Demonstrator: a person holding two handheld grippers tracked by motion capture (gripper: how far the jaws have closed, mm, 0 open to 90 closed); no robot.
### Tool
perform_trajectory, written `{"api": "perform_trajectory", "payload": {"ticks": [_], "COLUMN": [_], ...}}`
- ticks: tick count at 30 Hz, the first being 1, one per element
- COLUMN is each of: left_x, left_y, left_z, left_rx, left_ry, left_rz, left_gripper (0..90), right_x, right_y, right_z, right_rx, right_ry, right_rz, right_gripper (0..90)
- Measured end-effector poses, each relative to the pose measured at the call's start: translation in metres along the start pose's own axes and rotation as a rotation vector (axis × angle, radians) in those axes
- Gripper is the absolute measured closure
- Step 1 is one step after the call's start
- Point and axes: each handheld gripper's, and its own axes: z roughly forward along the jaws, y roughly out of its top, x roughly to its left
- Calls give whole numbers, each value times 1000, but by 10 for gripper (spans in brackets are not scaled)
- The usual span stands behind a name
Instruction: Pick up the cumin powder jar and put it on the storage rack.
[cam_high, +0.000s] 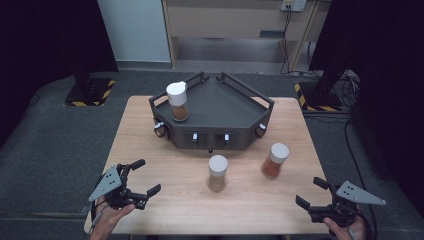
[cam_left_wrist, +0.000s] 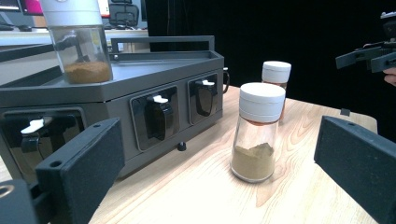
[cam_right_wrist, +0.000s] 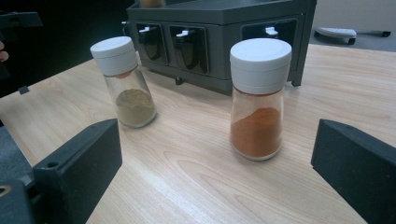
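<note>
Landmark = dark grey angular metal rack (cam_high: 235, 112) w/ railed top, at the far middle of the light wooden desk (cam_high: 150, 155).

Left claw (cam_high: 141, 176), near-left corner of the desk, well short of the rack: jaws spread wide, nothing between them, nothing touched. It points up-desk & slightly inward. In the left gripper view its black pads frame the rack's front face and the jars beyond.

On the rack's top, left end: clear glass jar w/ white cap & brown powder (cam_high: 177, 102), upright, already parked.

In front of the rack, about mid-desk: clear glass jar w/ white cap & tan-olive powder (cam_high: 217, 173), upright, long axis vertical. Lies ahead & to the right of the left claw, roughly between the two claws.

Just right of it, also in front of the rack: clear glass jar w/ white cap & orange-red powder (cam_high: 274, 160), upright, apart from the tan one.

Right claw (cam_high: 312, 192), near-right corner: jaws also wide apart, empty. Orange jar sits straight ahead of it, centred between its pads in the right gripper view, so right hand is nearer that one; the tan jar looks about evenly placed.

Obstructions: none between claws & jars. Judgement: the rack's rail needs clearing when lifting a jar on.
</note>
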Motion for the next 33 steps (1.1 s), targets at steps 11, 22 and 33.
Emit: {"api": "perform_trajectory", "payload": {"ticks": [11,22,33], "left_x": [1,3,3], "left_y": [-1,-4,-3], "left_z": [-1,-1,-3], "left_rx": [-1,-8,3], "left_ry": [7,8,26], "left_rz": [-18,-40,-33], "left_gripper": [0,0,0], "right_x": [2,5,3], "right_y": [4,18,44], "right_z": [-2,-3,-5], "right_rx": [-10,-1,-12], "right_ry": [0,33,81], "right_rz": [-2,-22,-29], "right_gripper": [18,22,36]}}
